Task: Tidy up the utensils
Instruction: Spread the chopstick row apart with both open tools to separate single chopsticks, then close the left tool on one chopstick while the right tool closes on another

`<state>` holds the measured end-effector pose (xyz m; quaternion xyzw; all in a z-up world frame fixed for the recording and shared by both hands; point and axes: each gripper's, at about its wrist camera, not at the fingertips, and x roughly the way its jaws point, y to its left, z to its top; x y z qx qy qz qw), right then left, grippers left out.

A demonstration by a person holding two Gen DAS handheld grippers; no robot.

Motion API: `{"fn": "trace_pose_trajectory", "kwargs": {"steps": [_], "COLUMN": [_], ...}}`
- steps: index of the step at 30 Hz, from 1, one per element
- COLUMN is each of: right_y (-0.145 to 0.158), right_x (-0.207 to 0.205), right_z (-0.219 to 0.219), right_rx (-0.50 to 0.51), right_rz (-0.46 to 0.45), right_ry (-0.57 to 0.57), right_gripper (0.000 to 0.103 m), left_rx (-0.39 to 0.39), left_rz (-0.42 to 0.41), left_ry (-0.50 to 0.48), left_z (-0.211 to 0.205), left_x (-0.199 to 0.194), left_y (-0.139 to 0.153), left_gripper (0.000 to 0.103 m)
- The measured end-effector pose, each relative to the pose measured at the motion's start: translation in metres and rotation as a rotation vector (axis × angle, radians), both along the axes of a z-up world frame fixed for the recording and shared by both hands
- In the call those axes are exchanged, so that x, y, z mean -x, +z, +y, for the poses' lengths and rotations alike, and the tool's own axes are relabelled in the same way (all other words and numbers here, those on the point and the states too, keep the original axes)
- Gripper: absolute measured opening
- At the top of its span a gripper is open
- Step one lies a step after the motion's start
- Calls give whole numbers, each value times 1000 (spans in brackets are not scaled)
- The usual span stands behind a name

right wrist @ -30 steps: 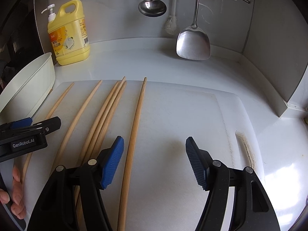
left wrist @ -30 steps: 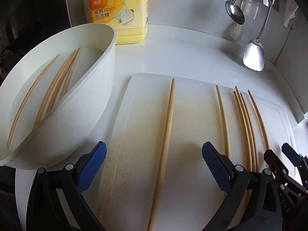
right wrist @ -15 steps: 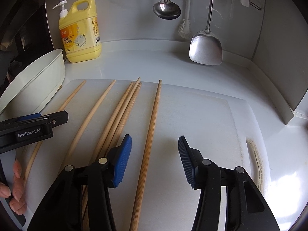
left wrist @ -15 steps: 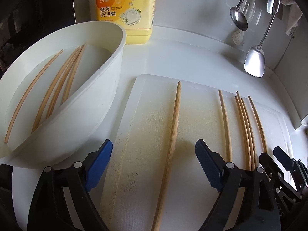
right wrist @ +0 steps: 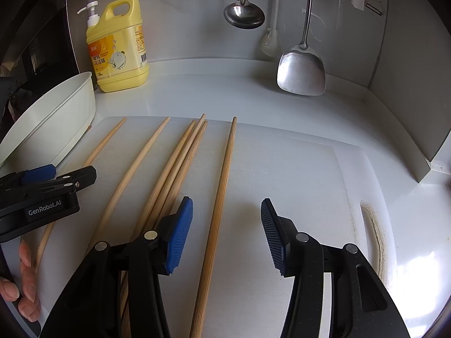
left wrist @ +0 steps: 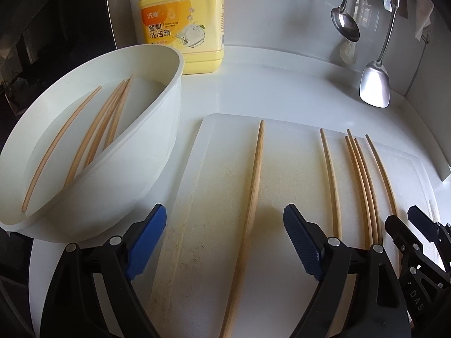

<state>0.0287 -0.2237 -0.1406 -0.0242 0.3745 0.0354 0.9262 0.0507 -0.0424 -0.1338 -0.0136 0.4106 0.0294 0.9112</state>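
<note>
Only the left wrist view shows four chopsticks (left wrist: 93,138) inside the white basin (left wrist: 157,169). Both views show six more on the cutting board (right wrist: 296,174). Left tool (left wrist: 224,242) wide, right tool (right wrist: 227,233) narrower, each straddling one chopstick untouched. White table (right wrist: 225,95), tiled wall.

The near ends of the chopsticks (right wrist: 217,214) on the cutting board (right wrist: 296,169) run off the bottom edge or vanish behind the gripper arms. The ladle (left wrist: 345,25) and spatula (left wrist: 375,86) handles are cut off at the top, and the left hand (right wrist: 25,278) shows only as fingertips.
</note>
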Motion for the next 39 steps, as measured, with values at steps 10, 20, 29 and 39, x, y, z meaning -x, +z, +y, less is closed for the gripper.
{"fn": "trace_pose_trajectory", "kwargs": {"steps": [10, 20, 29, 39], "right_y": [0, 1, 1, 1], "right_x": [0, 4, 1, 2], "right_z": [-1, -4, -5, 4], "right_rx": [-1, -4, -9, 8], "right_rz": [-1, -2, 4, 4], "right_ry": [2, -25, -36, 12], "right_gripper": [49, 49, 49, 25], "left_rx": [-25, -25, 3, -3], "left_rz": [-29, -16, 17, -11], "left_ry": [-6, -114, -159, -200], "left_z": [0, -15, -19, -30], "left_x": [8, -1, -6, 2], "left_y": [7, 5, 1, 4], "left_gripper": [83, 83, 77, 28]}}
